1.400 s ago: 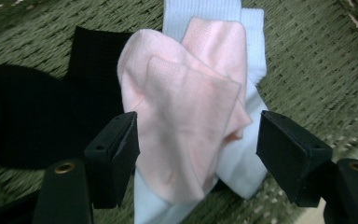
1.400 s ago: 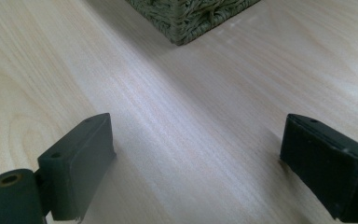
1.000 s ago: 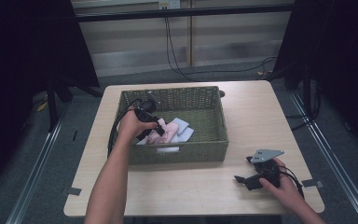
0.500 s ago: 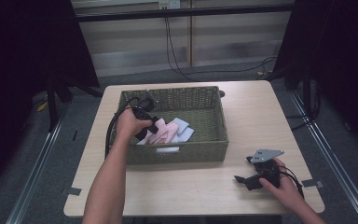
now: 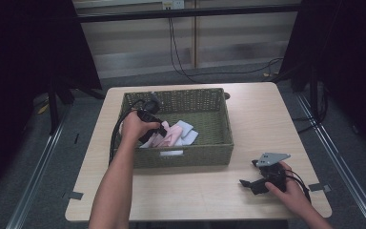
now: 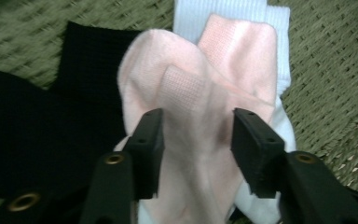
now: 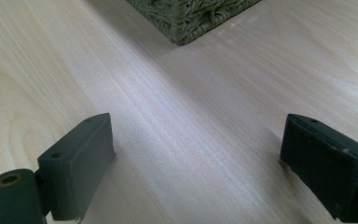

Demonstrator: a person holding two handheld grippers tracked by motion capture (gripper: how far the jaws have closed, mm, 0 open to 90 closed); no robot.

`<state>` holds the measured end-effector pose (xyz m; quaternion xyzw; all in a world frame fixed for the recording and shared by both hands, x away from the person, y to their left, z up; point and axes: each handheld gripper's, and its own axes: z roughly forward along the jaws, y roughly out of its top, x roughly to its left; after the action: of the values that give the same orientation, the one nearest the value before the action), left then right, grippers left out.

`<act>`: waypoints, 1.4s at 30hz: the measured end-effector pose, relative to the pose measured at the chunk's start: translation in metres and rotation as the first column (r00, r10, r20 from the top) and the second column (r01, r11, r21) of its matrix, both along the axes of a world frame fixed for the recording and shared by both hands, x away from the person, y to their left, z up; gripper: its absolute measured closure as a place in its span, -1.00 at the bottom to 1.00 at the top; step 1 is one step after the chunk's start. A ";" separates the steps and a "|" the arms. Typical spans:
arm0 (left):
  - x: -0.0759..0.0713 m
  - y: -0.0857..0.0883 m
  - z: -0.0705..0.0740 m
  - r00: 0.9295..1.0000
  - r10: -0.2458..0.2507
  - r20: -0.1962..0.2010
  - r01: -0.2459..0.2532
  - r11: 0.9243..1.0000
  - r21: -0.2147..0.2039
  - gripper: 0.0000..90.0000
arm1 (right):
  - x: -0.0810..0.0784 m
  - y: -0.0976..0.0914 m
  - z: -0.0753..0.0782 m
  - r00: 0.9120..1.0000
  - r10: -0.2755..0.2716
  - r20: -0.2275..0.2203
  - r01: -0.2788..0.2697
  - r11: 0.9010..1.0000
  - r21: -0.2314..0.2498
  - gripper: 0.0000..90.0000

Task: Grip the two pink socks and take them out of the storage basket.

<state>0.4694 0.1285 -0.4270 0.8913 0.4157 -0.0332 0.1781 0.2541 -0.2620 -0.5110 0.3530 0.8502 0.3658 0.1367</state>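
Left gripper [image 6: 196, 140] of ours sits inside the wicker basket [image 5: 219, 143], its jaws just reopened and loosely straddling the pink sock [image 6: 200, 93] without pinching it; our right gripper [image 7: 196, 163] rests released on the desk [image 7: 168, 121].

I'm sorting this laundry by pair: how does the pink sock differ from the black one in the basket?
The pink sock is pale and lies on top, partly over a white sock; the black sock is dark and lies flat beside it on the basket floor. The pink sock sits between the left gripper jaws, which have just been opening; the black sock lies outside them. Both are knit socks.
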 end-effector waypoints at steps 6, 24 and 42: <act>0.000 -0.003 -0.007 1.000 -0.018 -0.013 0.018 1.000 0.012 0.38 | 0.000 0.000 0.000 1.000 0.000 -0.001 0.000 1.000 0.001 -0.80; -0.010 0.015 0.042 0.999 0.044 -0.003 -0.044 0.999 -0.023 0.85 | 0.000 0.000 0.000 1.000 0.000 -0.001 0.000 1.000 0.001 -0.80; -0.036 0.011 0.090 0.999 0.017 -0.036 -0.021 0.994 -0.110 0.85 | 0.000 0.000 0.000 1.000 -0.001 -0.001 0.001 1.000 0.001 -0.80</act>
<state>0.4334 0.1399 -0.3373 0.8754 0.4248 -0.0697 0.2200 0.2540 -0.2618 -0.5110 0.3534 0.8501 0.3659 0.1364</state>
